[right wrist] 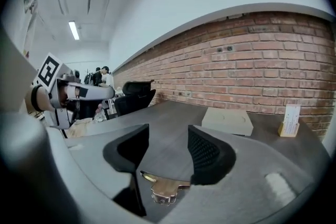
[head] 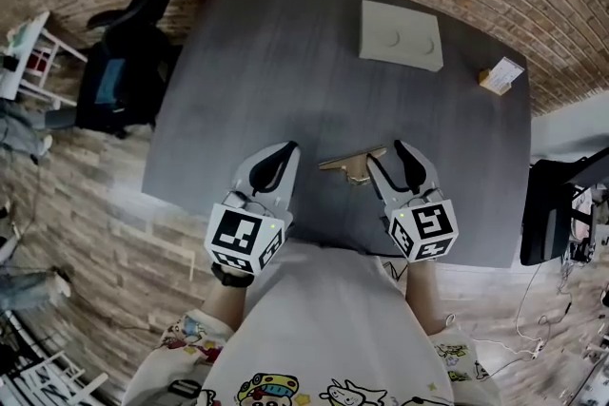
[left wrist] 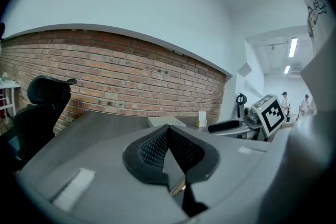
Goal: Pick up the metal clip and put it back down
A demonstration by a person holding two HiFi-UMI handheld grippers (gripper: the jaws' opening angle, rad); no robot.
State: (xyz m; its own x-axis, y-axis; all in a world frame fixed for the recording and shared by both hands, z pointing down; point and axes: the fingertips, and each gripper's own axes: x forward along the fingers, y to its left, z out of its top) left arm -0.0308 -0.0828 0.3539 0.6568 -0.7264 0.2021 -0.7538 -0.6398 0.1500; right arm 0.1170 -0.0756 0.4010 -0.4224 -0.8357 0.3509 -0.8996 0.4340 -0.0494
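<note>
- Set against a red brick wall point(right wrist: 252, 60), above a dark grey matte tabletop point(head: 285, 62); elsewhere on it, well apart from the work, a flat beige box point(head: 401, 35) and a small yellow card stand point(head: 500, 75). Off the table's left edge, a black office chair point(head: 133, 43).
- Lying flat on the tabletop near its front edge: a brass-coloured metal clip point(head: 350, 164), just beside the inner finger in the head view.
- Right gripper point(right wrist: 167, 136): released, jaws standing apart, black pads pressing on nothing. Seen through its own view, low in the gap between the jaws, only the clip resting on the grey surface below, not touched by either pad.
- Left gripper point(left wrist: 168, 136): clenched, pads meeting tip to tip with nothing between them, held over the table to the left of the clip.
- Progress, as a judgement: clip down on the table and free of both grippers, so probably put back already, with only drawing the grippers away left. Equally readable as a moment before any lift; not decidable from this alone.
</note>
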